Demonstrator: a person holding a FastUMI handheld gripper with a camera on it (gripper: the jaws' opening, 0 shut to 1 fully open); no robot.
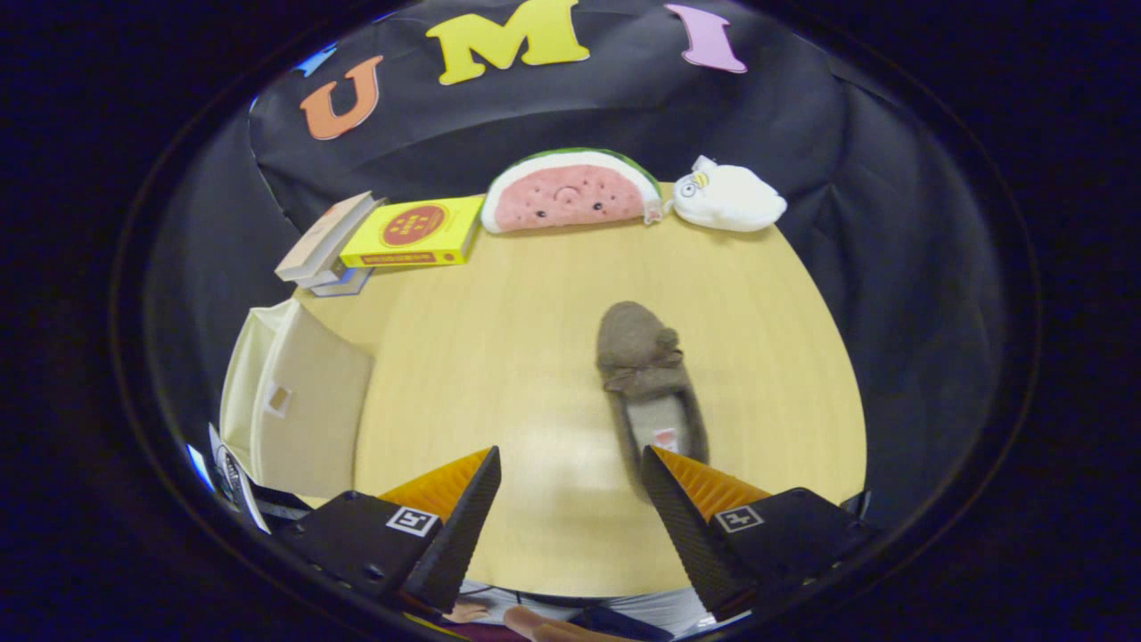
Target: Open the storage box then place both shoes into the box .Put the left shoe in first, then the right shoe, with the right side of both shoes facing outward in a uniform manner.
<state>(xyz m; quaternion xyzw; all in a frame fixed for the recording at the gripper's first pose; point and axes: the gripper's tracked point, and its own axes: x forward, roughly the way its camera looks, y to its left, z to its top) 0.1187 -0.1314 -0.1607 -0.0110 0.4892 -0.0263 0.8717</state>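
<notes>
While the gripper [570,481] hangs above the pale wooden surface [499,357], its fingers stand wide apart with nothing between them. Just ahead of the right finger lies a grey-brown shoe [649,383], toe pointing away toward the booth wall, its heel partly covered by that fingertip. It looks like a soft, fuzzy slipper with a bow on top: probably light and floppy, so it would likely fold if pinched at the toe. The firmer rim around the heel opening seems the better place to grip. Off to the left of the left finger stands the cream storage box [290,401], its front flap with a small cut-out; whether it is open I cannot tell. Beyond are books [374,239], a watermelon plush [570,192] and a white plush [726,201].
</notes>
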